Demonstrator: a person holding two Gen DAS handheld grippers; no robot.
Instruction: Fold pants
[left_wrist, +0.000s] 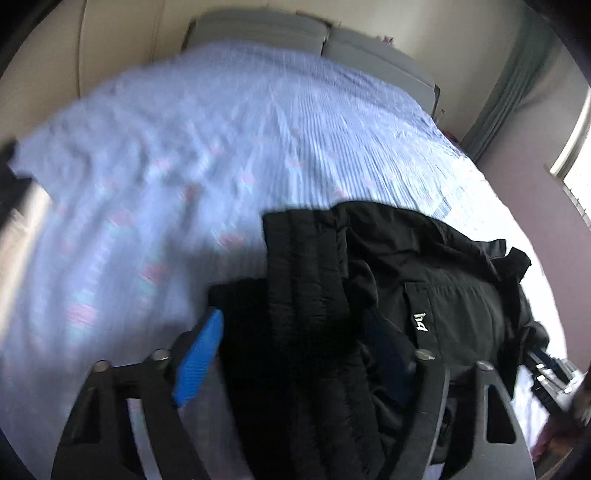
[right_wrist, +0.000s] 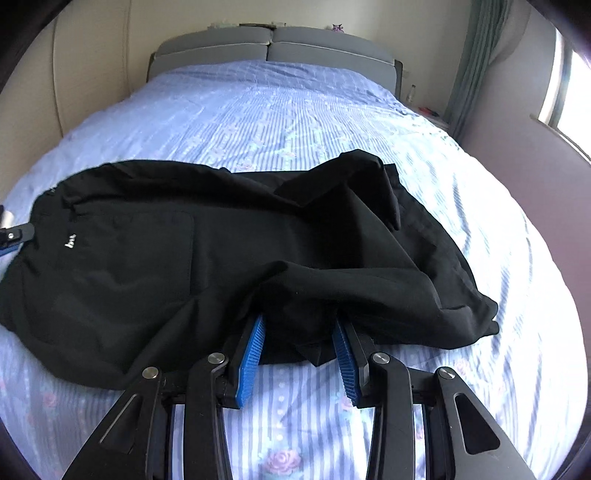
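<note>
Black pants (right_wrist: 207, 258) with a small white logo lie crumpled across the blue striped bedsheet (right_wrist: 295, 122), waistband at the left. My right gripper (right_wrist: 299, 332) is open, its blue pads (right_wrist: 251, 354) on either side of a fold at the near edge of the cloth. In the left wrist view the ribbed waistband of the pants (left_wrist: 314, 295) fills the space between the fingers of my left gripper (left_wrist: 295, 332). Its left blue pad (left_wrist: 199, 362) shows and the right pad is hidden under cloth. The left gripper also shows at the far left of the right wrist view (right_wrist: 14, 236).
A grey padded headboard (right_wrist: 273, 48) stands at the far end of the bed. A curtain (right_wrist: 476, 55) and a bright window (right_wrist: 569, 96) are on the right, and a cream wall (right_wrist: 85, 62) on the left. A small bottle (right_wrist: 412, 92) stands beside the bed.
</note>
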